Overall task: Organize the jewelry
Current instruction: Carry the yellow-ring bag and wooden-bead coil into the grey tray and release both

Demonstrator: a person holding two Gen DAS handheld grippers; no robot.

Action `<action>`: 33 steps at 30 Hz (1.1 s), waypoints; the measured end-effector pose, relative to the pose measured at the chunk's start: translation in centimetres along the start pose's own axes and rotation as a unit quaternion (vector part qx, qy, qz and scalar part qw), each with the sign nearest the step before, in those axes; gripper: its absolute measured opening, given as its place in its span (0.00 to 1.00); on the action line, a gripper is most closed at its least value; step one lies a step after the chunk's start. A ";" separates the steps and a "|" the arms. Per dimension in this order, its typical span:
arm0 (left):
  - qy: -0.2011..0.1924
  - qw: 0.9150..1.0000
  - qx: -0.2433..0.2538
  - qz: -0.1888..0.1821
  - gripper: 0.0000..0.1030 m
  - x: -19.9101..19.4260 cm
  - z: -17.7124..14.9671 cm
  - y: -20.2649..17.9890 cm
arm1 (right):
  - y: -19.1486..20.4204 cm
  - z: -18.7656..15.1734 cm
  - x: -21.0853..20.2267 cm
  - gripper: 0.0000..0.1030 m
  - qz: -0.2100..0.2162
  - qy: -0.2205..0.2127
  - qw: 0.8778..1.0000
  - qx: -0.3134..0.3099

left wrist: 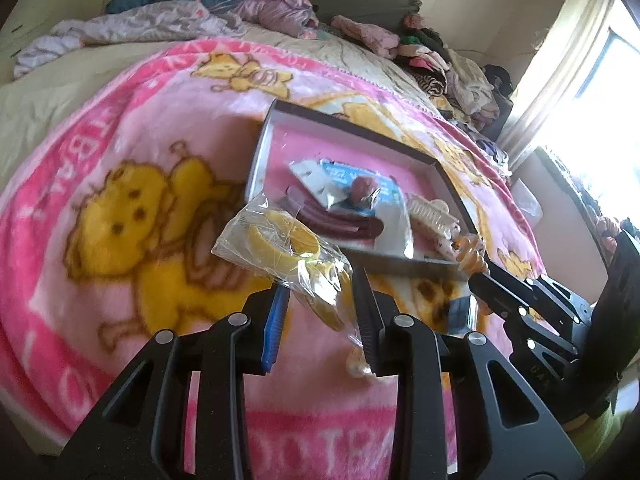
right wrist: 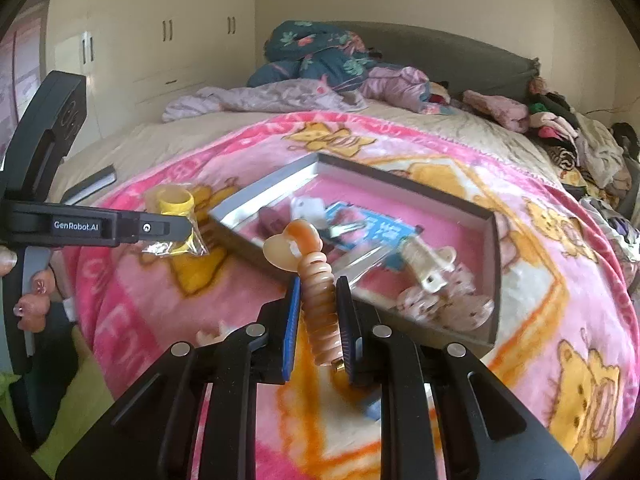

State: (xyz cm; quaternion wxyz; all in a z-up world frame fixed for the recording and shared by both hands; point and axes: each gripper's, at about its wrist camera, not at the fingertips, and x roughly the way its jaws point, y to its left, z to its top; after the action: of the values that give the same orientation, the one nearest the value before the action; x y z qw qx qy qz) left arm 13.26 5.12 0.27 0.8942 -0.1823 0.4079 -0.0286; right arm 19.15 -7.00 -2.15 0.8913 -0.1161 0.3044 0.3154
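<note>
Left tool [left wrist: 322,308] pinches a clear bag of yellow bangles [left wrist: 286,248]. Right tool [right wrist: 318,316] clamps a coiled orange hair tie [right wrist: 318,292], with the box [right wrist: 494,264] just beyond both.

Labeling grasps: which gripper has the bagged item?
The left gripper: it holds a clear bag of yellow bangles. The right gripper holds a bare orange spiral bracelet.
</note>
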 end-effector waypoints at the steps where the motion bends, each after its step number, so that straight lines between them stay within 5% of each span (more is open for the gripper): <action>1: -0.001 1.000 0.003 0.000 0.23 0.1 0.3 -0.3 | -0.3 0.2 0.0 0.17 -0.003 -0.002 1.000 0.003; 33: 0.012 0.998 0.057 0.029 0.23 6.8 6.1 -2.9 | -8.1 3.0 2.1 0.17 -0.074 -0.022 0.995 0.065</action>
State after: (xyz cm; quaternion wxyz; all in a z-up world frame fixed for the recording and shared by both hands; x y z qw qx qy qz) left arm 22.57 2.94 0.08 0.8986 -0.1187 0.4216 -0.0279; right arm 26.94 -11.05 -0.96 0.9243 -0.0733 0.2951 0.2306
